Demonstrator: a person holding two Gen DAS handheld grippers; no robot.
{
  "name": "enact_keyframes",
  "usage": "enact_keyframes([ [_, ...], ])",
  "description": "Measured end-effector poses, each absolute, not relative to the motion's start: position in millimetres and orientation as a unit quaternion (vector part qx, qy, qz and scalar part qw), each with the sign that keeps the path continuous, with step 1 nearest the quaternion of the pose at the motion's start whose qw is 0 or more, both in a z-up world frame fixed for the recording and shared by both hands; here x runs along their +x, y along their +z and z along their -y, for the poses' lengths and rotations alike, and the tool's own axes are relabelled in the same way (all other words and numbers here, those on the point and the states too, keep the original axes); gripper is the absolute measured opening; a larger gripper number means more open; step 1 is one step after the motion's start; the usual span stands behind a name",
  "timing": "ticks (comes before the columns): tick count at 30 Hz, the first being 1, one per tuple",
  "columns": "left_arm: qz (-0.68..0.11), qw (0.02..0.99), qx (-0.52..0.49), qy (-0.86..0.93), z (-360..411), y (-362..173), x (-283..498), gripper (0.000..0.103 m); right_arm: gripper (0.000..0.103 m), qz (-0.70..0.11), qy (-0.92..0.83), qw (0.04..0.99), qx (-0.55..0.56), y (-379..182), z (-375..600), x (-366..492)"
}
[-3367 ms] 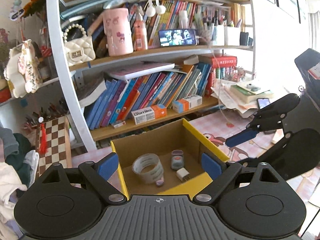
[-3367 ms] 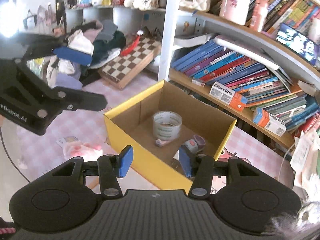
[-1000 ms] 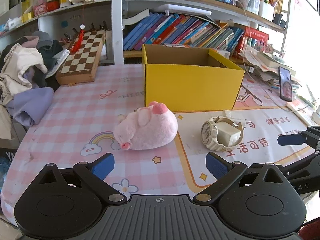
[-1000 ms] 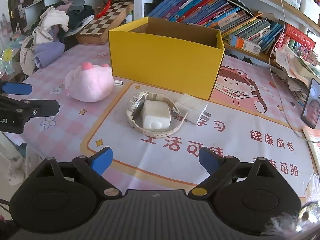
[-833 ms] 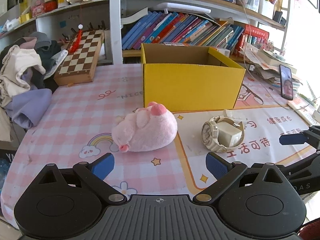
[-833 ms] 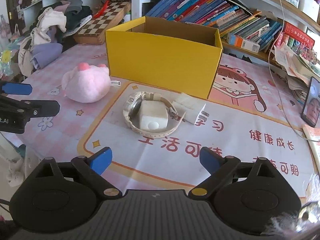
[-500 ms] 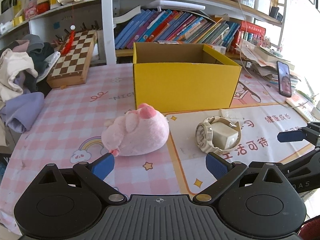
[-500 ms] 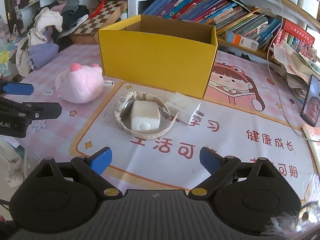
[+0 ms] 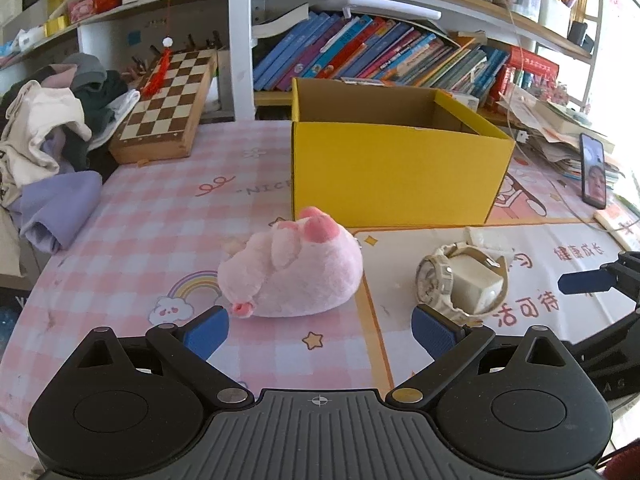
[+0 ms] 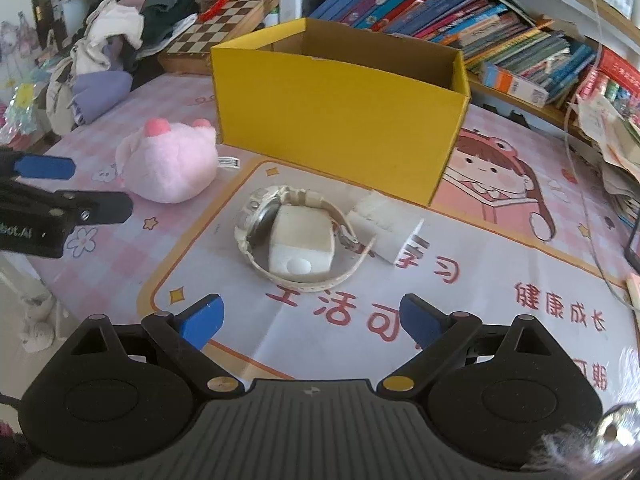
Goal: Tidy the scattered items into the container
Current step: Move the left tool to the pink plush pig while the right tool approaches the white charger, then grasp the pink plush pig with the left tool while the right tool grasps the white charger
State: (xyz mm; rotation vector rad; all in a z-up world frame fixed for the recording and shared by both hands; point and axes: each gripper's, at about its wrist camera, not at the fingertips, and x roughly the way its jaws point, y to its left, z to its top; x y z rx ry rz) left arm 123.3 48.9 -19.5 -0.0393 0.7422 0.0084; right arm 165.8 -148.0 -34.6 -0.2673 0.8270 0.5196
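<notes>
The worktop (image 9: 160, 216), dressed in pink check with a printed mat, fills the middle of both views, and at upper centre sits the yellow box (image 9: 394, 172), open-topped and standing near the loose things, an easy drop for whatever comes its way; its floor is hidden from this low angle, so what it holds I cannot tell. In front of its lower left corner lies the pink plush pig (image 9: 292, 276), flopped on its side, soft and wide, a thing that wants a broad bite. Just right of it, centre frame in the right view, the cream watch (image 10: 260, 216) is strapped around its white cushion block (image 10: 302, 244), which props it up on edge, and the white charger plug (image 10: 386, 226) lies touching the strap, prongs pointing lower right. All three sit outside the box. The left tool (image 9: 320, 330) hangs low with its blue pads spread wide and empty, squared up on the pig; the right tool (image 10: 312, 318), equally splayed and holding nothing, faces the watch and plug.
</notes>
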Motion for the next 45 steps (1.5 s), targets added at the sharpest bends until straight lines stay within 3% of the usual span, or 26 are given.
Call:
enact_keyframes([
  [27,-0.364,0.931,0.005,0.021,-67.0,-28.9,181.3,0.1,0.093,-0.392,0.27,0.872,-0.114,-30.9,133.4,200.5],
  [38,-0.38,0.924,-0.03,-0.004,-70.7,-44.6,206.1,0.1,0.093,-0.402,0.262,0.87,-0.113,-35.8,134.6,214.1],
  [41,-0.398,0.916,-0.042,-0.011,-70.5,-53.4,209.3,0.097,0.093,-0.405,0.257,0.872,-0.101,-36.3,141.4,218.4],
  [42,-0.404,0.914,-0.044,-0.012,-70.9,-55.9,209.9,0.09,0.093,-0.407,0.256,0.871,-0.099,-36.8,142.9,219.7],
  [45,-0.409,0.911,-0.05,-0.014,-73.0,-58.4,208.9,0.084,0.093,-0.406,0.254,0.872,-0.096,-36.7,146.1,222.3],
])
